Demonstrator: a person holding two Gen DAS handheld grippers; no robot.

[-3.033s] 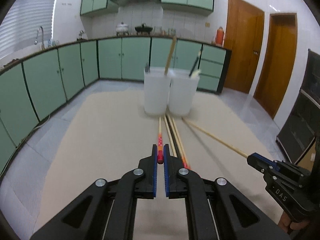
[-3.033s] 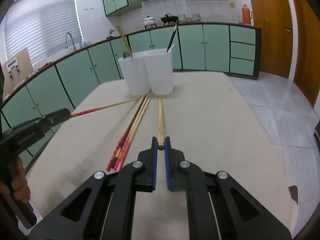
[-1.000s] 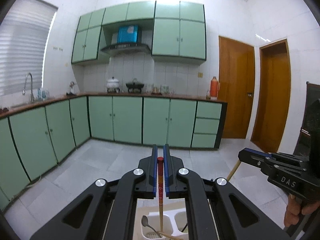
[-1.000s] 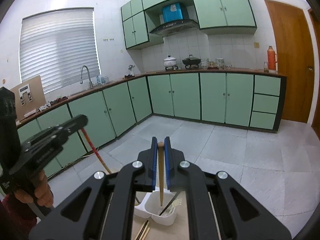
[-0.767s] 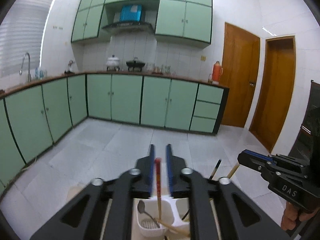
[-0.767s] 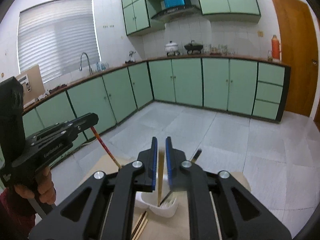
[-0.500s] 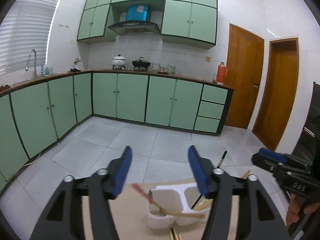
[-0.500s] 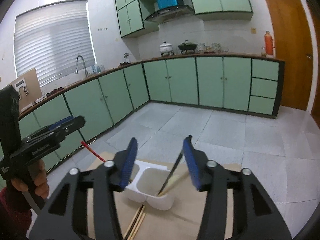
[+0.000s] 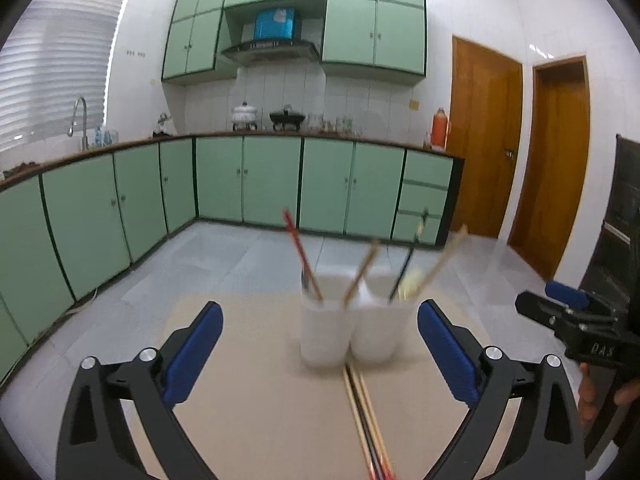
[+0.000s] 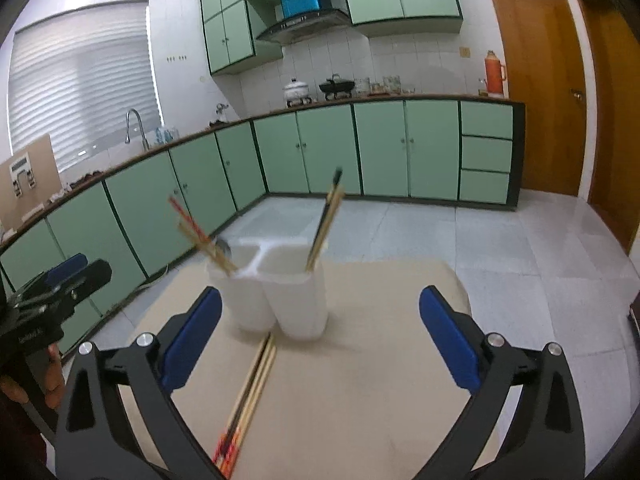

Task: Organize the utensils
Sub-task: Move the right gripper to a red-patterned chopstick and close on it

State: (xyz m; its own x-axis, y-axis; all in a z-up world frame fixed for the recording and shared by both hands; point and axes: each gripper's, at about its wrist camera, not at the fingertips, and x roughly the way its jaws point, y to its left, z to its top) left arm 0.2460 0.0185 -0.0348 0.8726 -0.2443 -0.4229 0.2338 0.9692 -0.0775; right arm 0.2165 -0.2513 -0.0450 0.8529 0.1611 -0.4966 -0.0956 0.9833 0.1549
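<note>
A white two-compartment holder point(image 9: 348, 328) point(image 10: 276, 296) stands on the beige table point(image 9: 248, 400). A red-patterned chopstick point(image 9: 300, 252) point(image 10: 188, 220) and a plain wooden one point(image 9: 362, 272) lean in its left compartment. A black utensil point(image 9: 408, 260) and a pale wooden chopstick point(image 9: 440, 260) point(image 10: 326, 224) lean in the right one. Several more chopsticks point(image 9: 364, 412) point(image 10: 252, 384) lie in a bundle on the table in front of the holder. My left gripper point(image 9: 318, 312) and right gripper point(image 10: 320, 299) hover short of the holder, jaws opening wide, nothing between them.
A spoon bowl point(image 10: 223, 247) shows at the holder's left rim. The person's hands point(image 9: 592, 392) point(image 10: 52, 376) grip the handles at the frame edges. Green cabinets point(image 9: 248, 180) and grey floor tiles lie beyond the table's far edge point(image 10: 360, 264).
Both grippers held a chopstick upright above the holder, then opened and let it drop in. Both have since sunk and pulled back, so the holder now stands ahead rather than below.
</note>
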